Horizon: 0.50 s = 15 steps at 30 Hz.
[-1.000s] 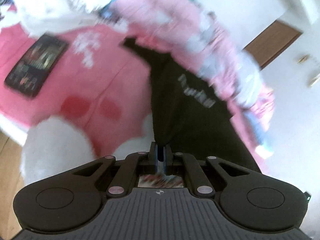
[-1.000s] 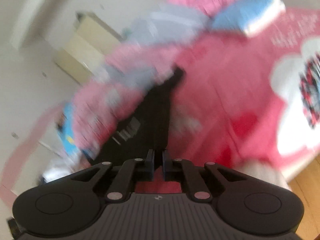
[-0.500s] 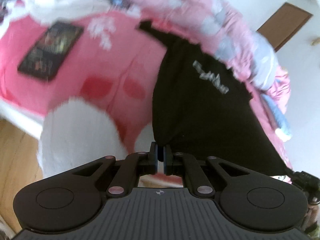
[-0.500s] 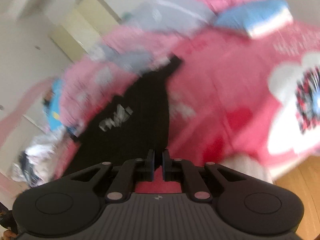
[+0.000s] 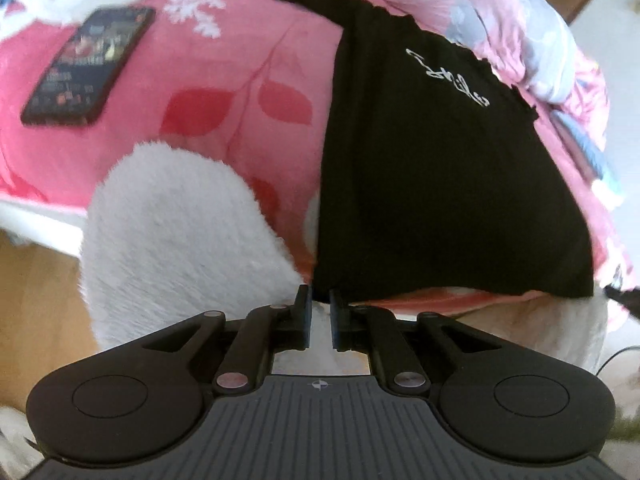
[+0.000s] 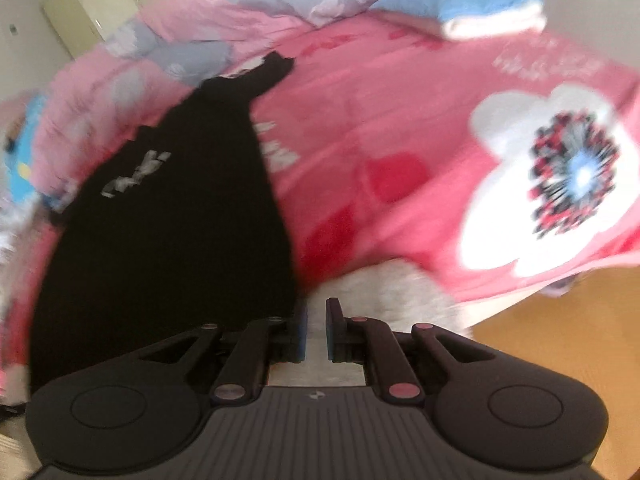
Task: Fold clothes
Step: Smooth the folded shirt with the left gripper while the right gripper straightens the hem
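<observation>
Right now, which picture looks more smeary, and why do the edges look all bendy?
The right wrist view is smearier: the flower print and the white lettering on the black garment are streaked. The left wrist view is sharper; the phone is only slightly soft. Both use fisheye lenses, which curve the bed's edges.

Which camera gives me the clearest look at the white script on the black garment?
The left wrist view: the white script on the black garment is sharp there. The right wrist view shows it only as a motion-blurred smear.

black garment with white script lettering lies spread flat on the pink bed, narrow end farthest away.
</observation>
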Tool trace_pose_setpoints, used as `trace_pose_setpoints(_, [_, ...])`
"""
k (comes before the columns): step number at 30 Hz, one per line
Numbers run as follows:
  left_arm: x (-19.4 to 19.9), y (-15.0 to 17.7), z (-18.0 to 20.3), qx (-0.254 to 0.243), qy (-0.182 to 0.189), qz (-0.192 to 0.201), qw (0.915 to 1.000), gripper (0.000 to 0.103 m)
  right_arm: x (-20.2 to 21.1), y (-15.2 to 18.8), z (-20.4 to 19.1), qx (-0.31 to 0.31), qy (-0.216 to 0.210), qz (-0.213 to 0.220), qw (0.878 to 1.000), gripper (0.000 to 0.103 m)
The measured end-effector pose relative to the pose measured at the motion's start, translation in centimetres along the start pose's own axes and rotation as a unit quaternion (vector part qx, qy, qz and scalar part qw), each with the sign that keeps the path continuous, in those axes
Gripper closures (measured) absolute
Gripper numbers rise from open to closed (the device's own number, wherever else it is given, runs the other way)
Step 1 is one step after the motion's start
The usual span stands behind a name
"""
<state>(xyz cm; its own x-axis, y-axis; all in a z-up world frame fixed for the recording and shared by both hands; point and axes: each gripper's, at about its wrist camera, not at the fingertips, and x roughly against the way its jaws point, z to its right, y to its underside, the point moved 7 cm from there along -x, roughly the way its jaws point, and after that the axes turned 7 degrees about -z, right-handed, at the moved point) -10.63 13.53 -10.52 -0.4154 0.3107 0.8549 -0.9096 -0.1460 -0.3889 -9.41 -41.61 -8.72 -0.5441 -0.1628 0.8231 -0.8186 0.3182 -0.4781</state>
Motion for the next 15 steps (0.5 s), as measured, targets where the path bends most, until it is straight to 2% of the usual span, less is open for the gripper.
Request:
trace_pose_setpoints(3, [1.4,-0.8,-0.3,-0.002,-0.012,0.027,0.9996,0.087,1.4,-0.5,0.5,-0.003,0.016,0.026,1.000,0.093])
trace_pose_setpoints(5, [2.1,-1.8,0.0,-0.012,-0.018,0.048,0.9986,0.084,2.4,-1.1,0.4,-0.006,0.012,0.048,0.999,0.093])
trace_pose_setpoints(8, [2.1,-3.6,1.3,-0.034,-0.014,0.068,0.9970,0.083,2.8,-2.5,-2.0,0.020,-0.015,0.083,0.996,0.093])
trace_pose_setpoints(13, [-0.6,-5.5,3.9,-0.062,0.025,0.070,0.9954,0.083,-0.7,-3.3,-8.1,0.101,-0.054,0.085,0.990,0.093])
trace_pose_setpoints(15, [-2.2,-5.6,3.7,-0.066,0.022,0.054,0.9961,0.083,-2.4,-3.4,-10.1,0.125,-0.065,0.078,0.987,0.093])
